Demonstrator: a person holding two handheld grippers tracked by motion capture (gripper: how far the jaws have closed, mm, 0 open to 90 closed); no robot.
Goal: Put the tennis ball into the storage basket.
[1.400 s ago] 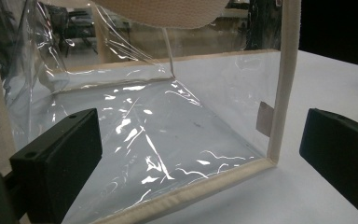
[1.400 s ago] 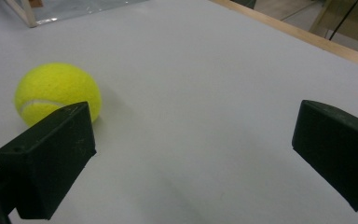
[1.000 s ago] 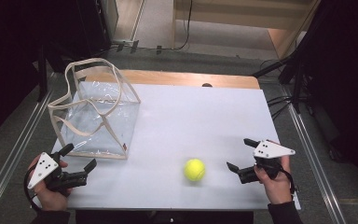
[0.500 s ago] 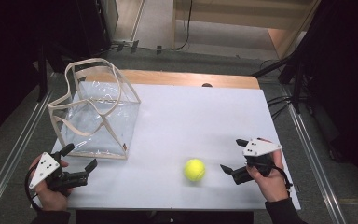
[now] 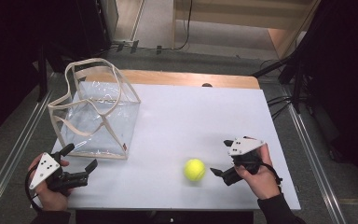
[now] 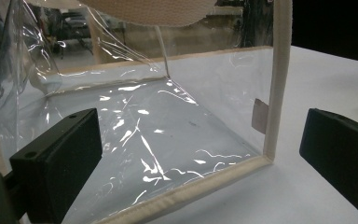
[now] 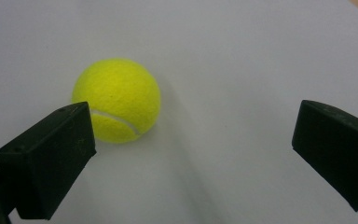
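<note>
My right gripper (image 5: 219, 158), jaws wide, nothing held, sits just beside tennis ball (image 5: 195, 170), prob. not touching. Left gripper (image 5: 80, 156) gapes empty near clear bag (image 5: 98, 116).

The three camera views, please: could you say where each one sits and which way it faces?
High view: above the table, facing forward and down; both hands show.
Left gripper view: on the left gripper, facing the clear bag; open jaws show.
Right gripper view: on the right gripper, facing the tennis ball; open jaws show.
Shared with high view: bag, ball.
</note>
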